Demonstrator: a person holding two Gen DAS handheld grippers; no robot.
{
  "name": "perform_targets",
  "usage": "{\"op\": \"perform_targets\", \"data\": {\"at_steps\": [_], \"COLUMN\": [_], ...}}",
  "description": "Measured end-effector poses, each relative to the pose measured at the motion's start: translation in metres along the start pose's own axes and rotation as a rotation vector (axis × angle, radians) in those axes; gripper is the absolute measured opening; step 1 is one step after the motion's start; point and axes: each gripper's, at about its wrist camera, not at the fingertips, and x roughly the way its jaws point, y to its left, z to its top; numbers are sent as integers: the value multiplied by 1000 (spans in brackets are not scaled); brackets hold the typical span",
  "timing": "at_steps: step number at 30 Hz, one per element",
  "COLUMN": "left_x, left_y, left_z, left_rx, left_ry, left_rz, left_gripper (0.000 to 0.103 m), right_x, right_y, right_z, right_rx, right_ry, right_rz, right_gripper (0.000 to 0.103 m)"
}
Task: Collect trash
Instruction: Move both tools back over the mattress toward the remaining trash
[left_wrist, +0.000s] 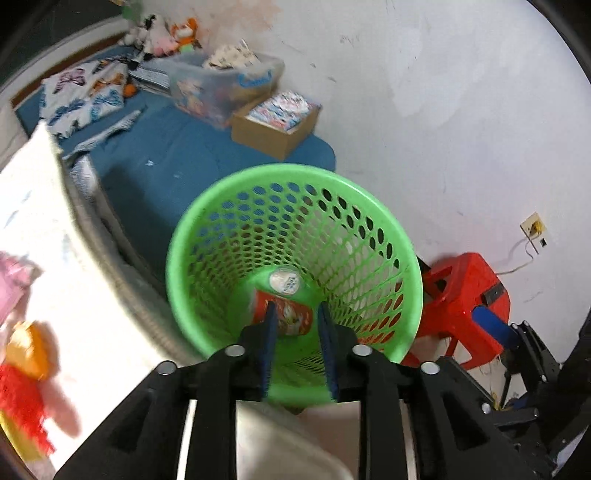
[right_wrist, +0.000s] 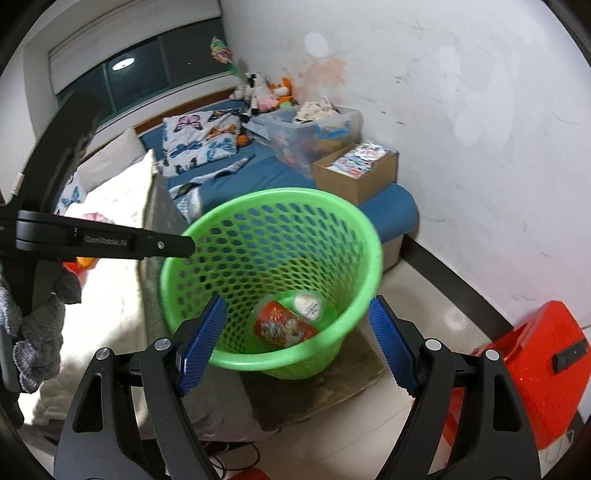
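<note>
A green perforated basket (left_wrist: 295, 173) (right_wrist: 280, 194) stands on the floor beside the bed. On its bottom lie a red printed packet (left_wrist: 295, 321) (right_wrist: 284, 325) and a white round-lidded cup (left_wrist: 284, 280) (right_wrist: 308, 304). My left gripper (left_wrist: 297, 308) hangs over the basket's mouth and points down into it. Its blue pads (left_wrist: 269, 332) stand a little apart and touch nothing; the red packet shows far below the gap. My right gripper (right_wrist: 295, 301) is open wide on the near side of the basket, with nothing between its pads (right_wrist: 203, 339).
A red plastic stool (left_wrist: 465, 288) (right_wrist: 546, 362) stands right of the basket by the white wall. The blue-sheeted bed (right_wrist: 391, 206) carries a cardboard box (left_wrist: 273, 125) (right_wrist: 358, 170), a clear storage bin (right_wrist: 314, 125), pillows and soft toys. White bedding (left_wrist: 44, 221) and a red doll (left_wrist: 26, 369) lie at left.
</note>
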Motion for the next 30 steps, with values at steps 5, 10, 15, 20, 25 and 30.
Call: {"op": "perform_targets", "data": {"at_steps": [5,10,15,20,25,30], "left_x": [-44,-89,-121,-154,-185,-207], "left_y": [16,29,48,71,104,133], "left_z": [-23,-50,-77,-110,-143,-186], "left_rx": [-16,-38,-81,-130,-225,-306], "left_ry": [-78,-168,-225,-288,-333,-361], "left_rz": [54,103,146,232,285,368], "left_gripper": [30,35,40,44,50,58], "right_x": [-7,-12,-15,-15,-16,-16], "right_y": [26,54,83,112,139,164], "right_z": [2,5,7,8,9,6], "right_rx": [-38,-76,-117,-157,-197,-227], "right_ry": [-10,-17,-26,-27,-28,-23], "right_rz": [36,83,130,181,232,276], "right_gripper": [82,82,83,84,86,87]}}
